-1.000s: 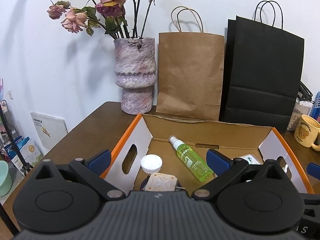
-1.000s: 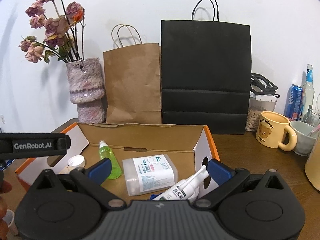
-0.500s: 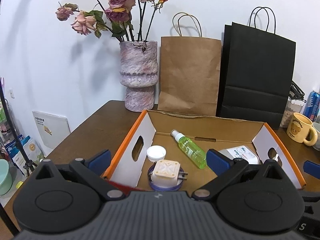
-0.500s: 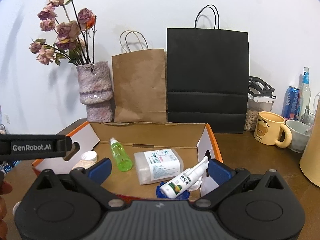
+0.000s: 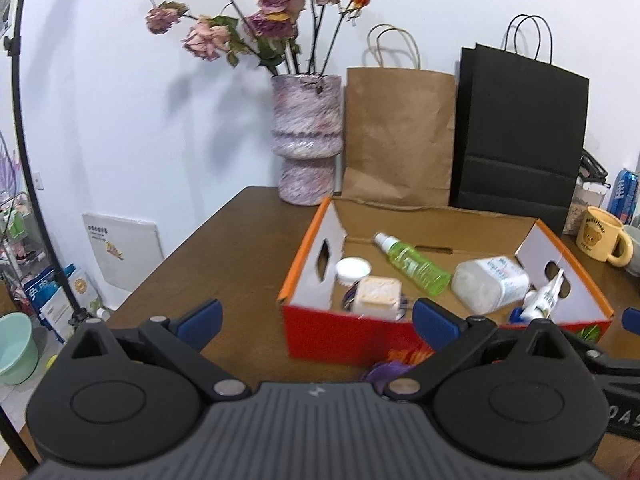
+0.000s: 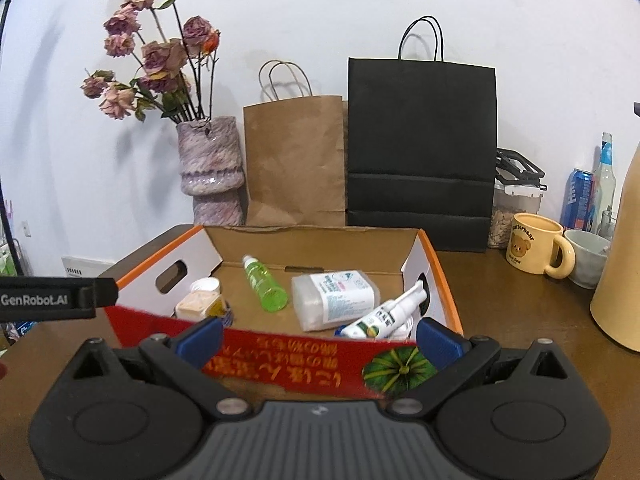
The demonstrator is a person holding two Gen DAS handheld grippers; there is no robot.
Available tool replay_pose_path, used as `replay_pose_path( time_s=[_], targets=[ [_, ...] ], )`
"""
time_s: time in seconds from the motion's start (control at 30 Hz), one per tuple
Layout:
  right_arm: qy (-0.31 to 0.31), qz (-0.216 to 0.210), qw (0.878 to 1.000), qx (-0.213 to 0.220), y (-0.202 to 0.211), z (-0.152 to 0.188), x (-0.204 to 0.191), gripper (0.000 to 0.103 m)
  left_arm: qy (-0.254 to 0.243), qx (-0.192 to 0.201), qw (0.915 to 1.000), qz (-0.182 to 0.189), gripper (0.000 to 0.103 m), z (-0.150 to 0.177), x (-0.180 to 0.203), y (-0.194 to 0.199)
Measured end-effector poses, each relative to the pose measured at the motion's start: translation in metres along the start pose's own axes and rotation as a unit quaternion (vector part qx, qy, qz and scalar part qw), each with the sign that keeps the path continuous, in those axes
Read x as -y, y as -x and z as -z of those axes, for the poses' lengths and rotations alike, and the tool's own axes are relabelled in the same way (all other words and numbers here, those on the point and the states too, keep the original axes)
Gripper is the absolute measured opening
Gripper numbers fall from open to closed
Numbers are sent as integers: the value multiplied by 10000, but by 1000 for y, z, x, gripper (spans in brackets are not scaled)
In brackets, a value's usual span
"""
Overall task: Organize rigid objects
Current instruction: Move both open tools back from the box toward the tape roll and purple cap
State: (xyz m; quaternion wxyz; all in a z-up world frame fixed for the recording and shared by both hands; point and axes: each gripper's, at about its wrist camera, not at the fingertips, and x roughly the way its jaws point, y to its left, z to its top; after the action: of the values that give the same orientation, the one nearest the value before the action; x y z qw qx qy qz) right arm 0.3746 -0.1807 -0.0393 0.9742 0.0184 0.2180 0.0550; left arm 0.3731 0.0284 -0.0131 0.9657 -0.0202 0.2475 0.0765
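An open red and orange cardboard box (image 5: 348,340) (image 6: 300,364) sits on the brown table. Inside lie a green spray bottle (image 5: 412,262) (image 6: 264,282), a clear plastic pack with a white label (image 5: 492,284) (image 6: 334,296), a white nozzle bottle (image 5: 546,296) (image 6: 388,312), a white round lid (image 5: 352,269) (image 6: 206,285) and a cream square charger (image 5: 378,296) (image 6: 196,304). My left gripper (image 5: 316,316) is open and empty, in front of the box's left corner. My right gripper (image 6: 318,338) is open and empty, in front of the box's near wall.
Behind the box stand a purple vase of dried roses (image 5: 306,140) (image 6: 212,168), a brown paper bag (image 5: 398,136) (image 6: 294,160) and a black paper bag (image 5: 520,132) (image 6: 420,152). A yellow bear mug (image 5: 604,238) (image 6: 536,248), a grey cup (image 6: 586,252) and drink cans (image 6: 576,196) stand at right.
Both grippers have pulled back and up from the box; its red front wall now shows. Both stay open. The objects in the box have not moved.
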Motion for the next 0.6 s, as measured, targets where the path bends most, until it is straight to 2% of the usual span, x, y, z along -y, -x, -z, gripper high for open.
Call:
replay_pose_path(
  time_s=[0.6],
  targets=[
    [238, -93, 9989, -387, 23, 38, -31, 103, -79, -514, 9985, -196, 103, 45, -52, 3]
  ],
)
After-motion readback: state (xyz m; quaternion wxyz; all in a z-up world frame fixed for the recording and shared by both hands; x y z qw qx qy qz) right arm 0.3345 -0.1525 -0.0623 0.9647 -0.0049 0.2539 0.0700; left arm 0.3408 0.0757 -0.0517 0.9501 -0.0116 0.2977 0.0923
